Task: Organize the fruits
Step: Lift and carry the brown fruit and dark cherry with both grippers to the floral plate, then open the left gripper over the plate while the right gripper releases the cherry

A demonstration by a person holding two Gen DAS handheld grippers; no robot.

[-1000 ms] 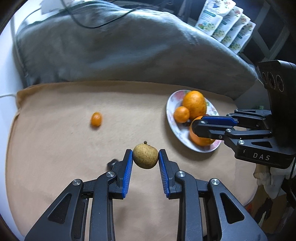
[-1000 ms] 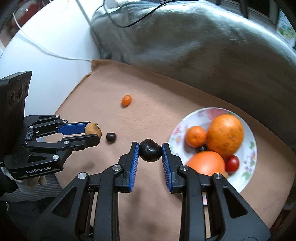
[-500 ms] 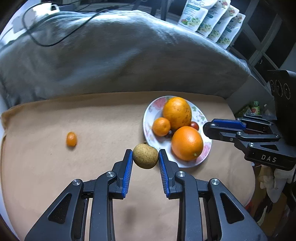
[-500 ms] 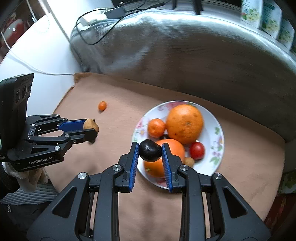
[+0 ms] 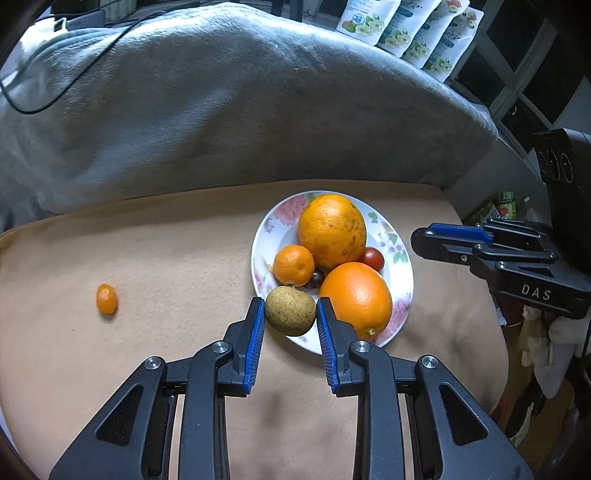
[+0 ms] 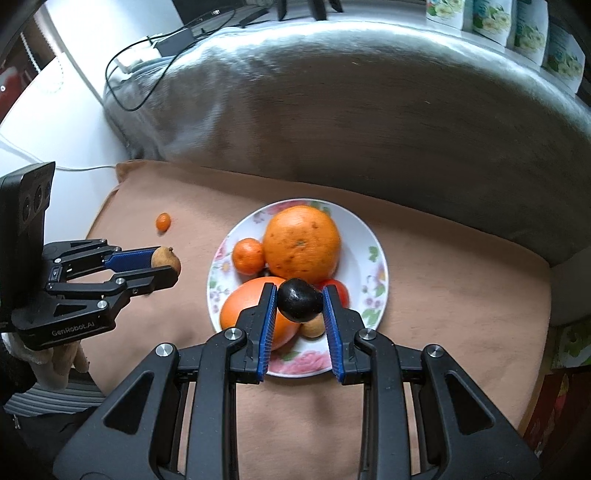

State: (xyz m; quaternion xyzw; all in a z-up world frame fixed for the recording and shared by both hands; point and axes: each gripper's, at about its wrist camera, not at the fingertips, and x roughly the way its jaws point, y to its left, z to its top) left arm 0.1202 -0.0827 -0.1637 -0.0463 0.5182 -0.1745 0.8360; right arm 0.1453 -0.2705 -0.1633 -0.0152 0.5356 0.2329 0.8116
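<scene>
My left gripper is shut on a small brown-green round fruit and holds it over the near left rim of the floral plate. My right gripper is shut on a dark, almost black fruit above the plate's front half. The plate holds two large oranges, a mandarin, a red tomato, a small tan fruit and a dark grape. A small kumquat lies on the tan cloth left of the plate; it also shows in the right wrist view.
A grey cushion with a black cable runs along the back of the tan cloth. Snack pouches stand behind it at the right. A white surface with cables lies left of the cloth.
Both grippers moved from the cloth toward the plate with their fruits held. The left one now reaches the plate's rim, the right one hangs over the plate.
</scene>
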